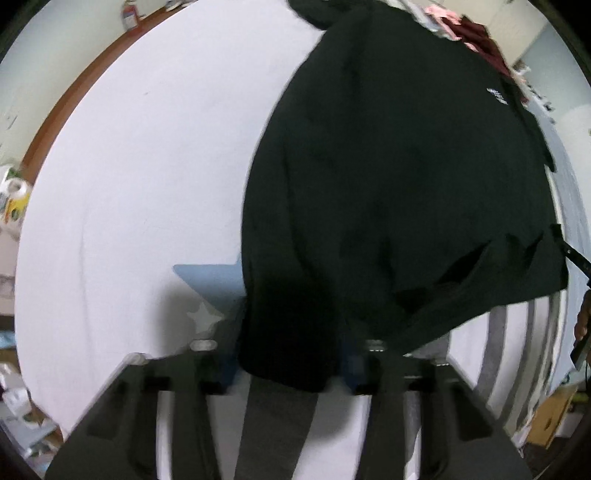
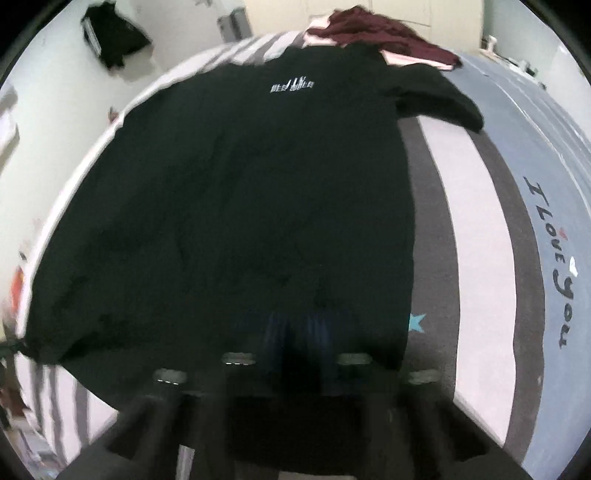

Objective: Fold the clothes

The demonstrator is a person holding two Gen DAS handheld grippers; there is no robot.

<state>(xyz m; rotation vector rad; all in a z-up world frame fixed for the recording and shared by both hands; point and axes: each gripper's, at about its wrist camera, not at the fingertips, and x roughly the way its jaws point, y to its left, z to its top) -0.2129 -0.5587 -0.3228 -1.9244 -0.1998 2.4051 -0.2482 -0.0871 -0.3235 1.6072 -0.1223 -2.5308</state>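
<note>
Left wrist view: a black sweatshirt [image 1: 388,177] lies spread on a bed [image 1: 129,166], over its right part, the hem toward the camera and the neck toward the far edge. A small white print [image 1: 496,96] sits high on the chest; its letters are too blurred to read. The left gripper [image 1: 290,363] is closed on the hem's near-left corner, with dark cloth bunched between its two fingers. Left of that corner a pale blue star [image 1: 210,284] and a smaller white one show on the cover. The bedding by the near-right corner is striped grey and white. At the far edge, past the neck, lie maroon and pink clothes [image 1: 476,40].

Right wrist view: the same black sweatshirt [image 2: 229,206] fills the middle of the bed, one sleeve [image 2: 443,99] bent out to the right. The chest print [image 2: 292,85] is white, in two short lines that cannot be read. The right gripper [image 2: 295,354] is shut on the hem's near edge, with cloth nipped between its blue-lined fingers. On the grey band along the bed's right edge runs the writing "I Love You" [image 2: 550,273]. A small turquoise star [image 2: 417,322] lies just beside the hem. The maroon and pink clothes [image 2: 380,33] are heaped at the far edge.
</note>
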